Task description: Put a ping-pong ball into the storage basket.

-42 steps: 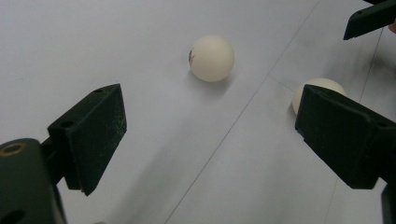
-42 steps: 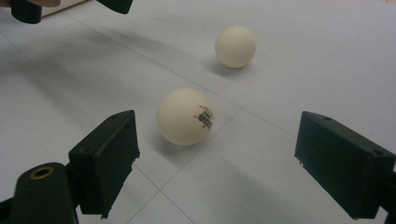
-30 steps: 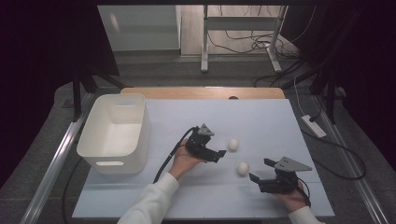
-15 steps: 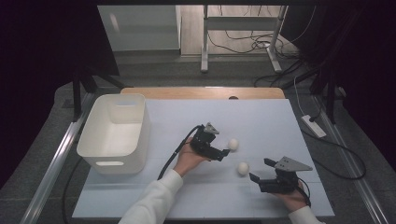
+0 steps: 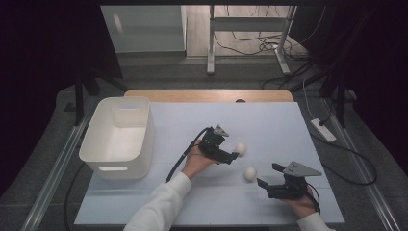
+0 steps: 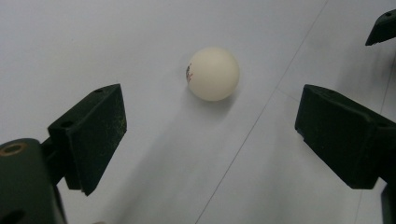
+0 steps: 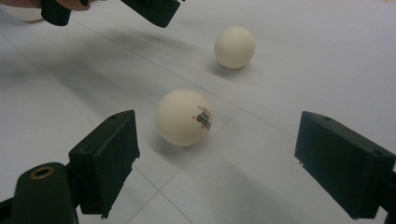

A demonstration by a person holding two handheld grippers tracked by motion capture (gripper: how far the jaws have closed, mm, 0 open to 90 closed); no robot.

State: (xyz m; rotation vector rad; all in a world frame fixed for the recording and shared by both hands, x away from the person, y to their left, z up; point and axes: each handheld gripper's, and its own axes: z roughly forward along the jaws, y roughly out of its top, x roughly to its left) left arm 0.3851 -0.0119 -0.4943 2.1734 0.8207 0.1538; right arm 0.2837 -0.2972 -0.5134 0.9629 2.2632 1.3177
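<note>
Two white table-tennis balls lie on the pale table top. The far ball (image 5: pixel 240 148) (image 6: pixel 213 73) sits just ahead of my left gripper (image 5: pixel 232 153) (image 6: pixel 210 112), whose jaws are open and empty, with the ball beyond their tips. The near ball (image 5: pixel 250 173) (image 7: pixel 183 117), with a small red print, lies just in front of my right gripper (image 5: pixel 268 175) (image 7: pixel 217 122), also open and holding nothing. In the right gripper view the far ball (image 7: pixel 235 47) lies behind the near one, and the left gripper (image 7: pixel 154 9) hangs at the top edge.
A white plastic bin (image 5: pixel 118 137) stands open and empty at the table's left side. A wooden strip (image 5: pixel 207 95) runs along the far edge. Cables and a power strip (image 5: pixel 323 130) lie on the floor to the right.
My left gripper has crept a little to the right, closer to the far ball. The right gripper and both balls have stayed put.
</note>
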